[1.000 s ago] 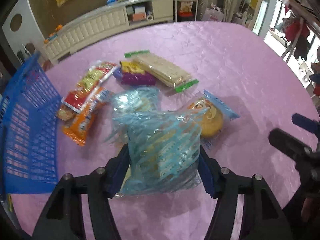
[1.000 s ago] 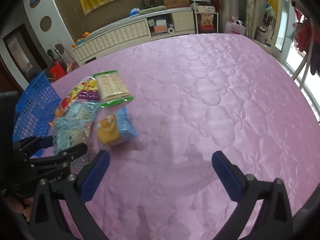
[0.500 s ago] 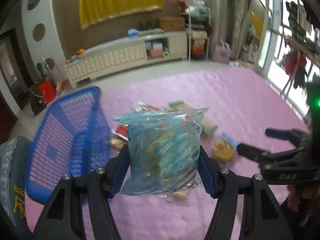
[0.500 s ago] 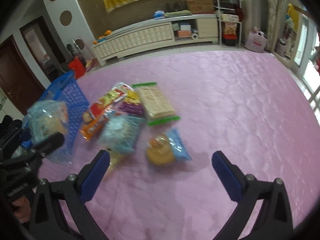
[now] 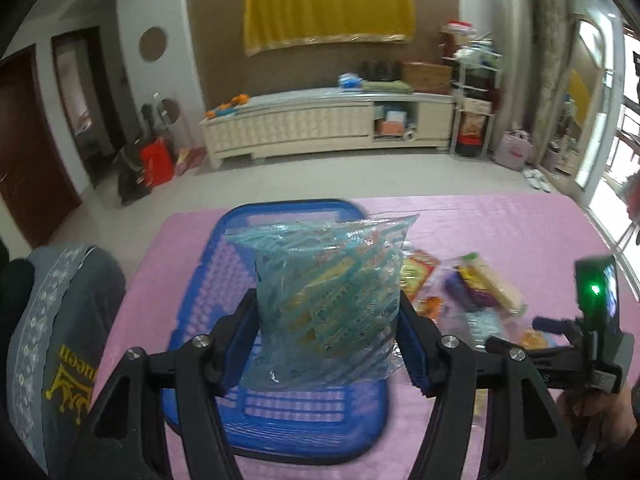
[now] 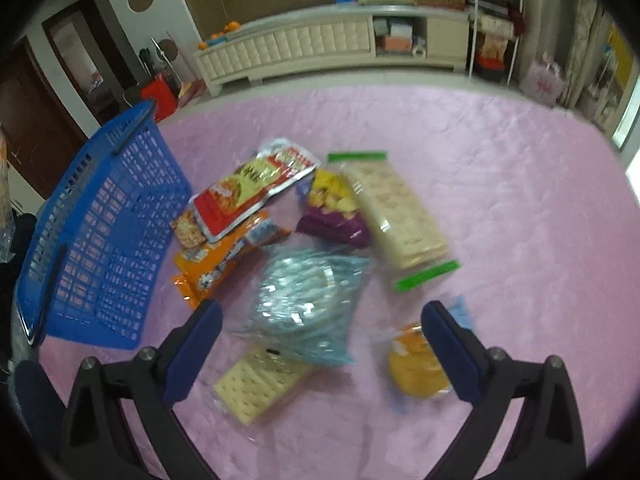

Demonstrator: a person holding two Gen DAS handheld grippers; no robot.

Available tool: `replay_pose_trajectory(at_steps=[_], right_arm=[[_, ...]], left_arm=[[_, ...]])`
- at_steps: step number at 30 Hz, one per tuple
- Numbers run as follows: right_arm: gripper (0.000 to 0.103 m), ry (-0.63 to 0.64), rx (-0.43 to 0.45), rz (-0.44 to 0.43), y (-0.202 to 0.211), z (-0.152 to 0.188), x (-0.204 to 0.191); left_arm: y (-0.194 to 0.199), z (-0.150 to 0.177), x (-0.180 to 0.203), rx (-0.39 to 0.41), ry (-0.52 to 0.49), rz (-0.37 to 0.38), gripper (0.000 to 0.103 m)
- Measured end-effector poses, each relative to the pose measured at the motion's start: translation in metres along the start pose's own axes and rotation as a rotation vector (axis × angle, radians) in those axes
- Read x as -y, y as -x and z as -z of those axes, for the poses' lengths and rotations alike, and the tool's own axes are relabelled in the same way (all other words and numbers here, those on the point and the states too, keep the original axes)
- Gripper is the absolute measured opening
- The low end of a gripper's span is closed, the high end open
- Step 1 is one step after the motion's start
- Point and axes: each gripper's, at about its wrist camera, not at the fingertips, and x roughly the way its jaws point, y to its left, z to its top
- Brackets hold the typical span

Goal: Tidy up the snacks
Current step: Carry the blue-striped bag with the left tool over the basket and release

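One blue-striped clear plastic snack bag (image 5: 326,304) is gripped by the left gripper (image 5: 326,344) over the empty blue mesh plastic basket (image 5: 200,280); right gripper (image 6: 320,344) is held open, remaining packets piled at its 12 o'clock.

Daylight pours in from the windows (image 5: 624,128) on the right, blown out white there. The room is evenly bright with soft shadows. Both views bend hard at their dark corners, and the snacks (image 6: 304,300) smear with motion blur.
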Motion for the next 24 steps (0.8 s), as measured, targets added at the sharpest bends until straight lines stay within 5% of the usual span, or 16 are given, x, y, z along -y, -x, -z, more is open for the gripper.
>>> replay_pose_trajectory(at_steps=[4, 8, 12, 24], right_arm=[[0.086, -0.018, -0.049, 0.008, -0.021, 0.000, -0.004], [0.085, -0.018, -0.080, 0.053, -0.037, 0.000, -0.009], [0.067, -0.026, -0.058, 0.063, -0.042, 0.000, -0.011], [0.061, -0.084, 0.015, 0.058, -0.016, 0.010, -0.005]], left_arm=[[-0.020, -0.009, -0.025, -0.078, 0.013, 0.012, 0.062], [-0.038, -0.015, -0.039, -0.102, -0.001, 0.032, 0.062], [-0.079, -0.025, -0.048, -0.222, -0.014, 0.097, 0.062], [-0.144, -0.037, -0.048, -0.379, -0.031, 0.065, 0.063]])
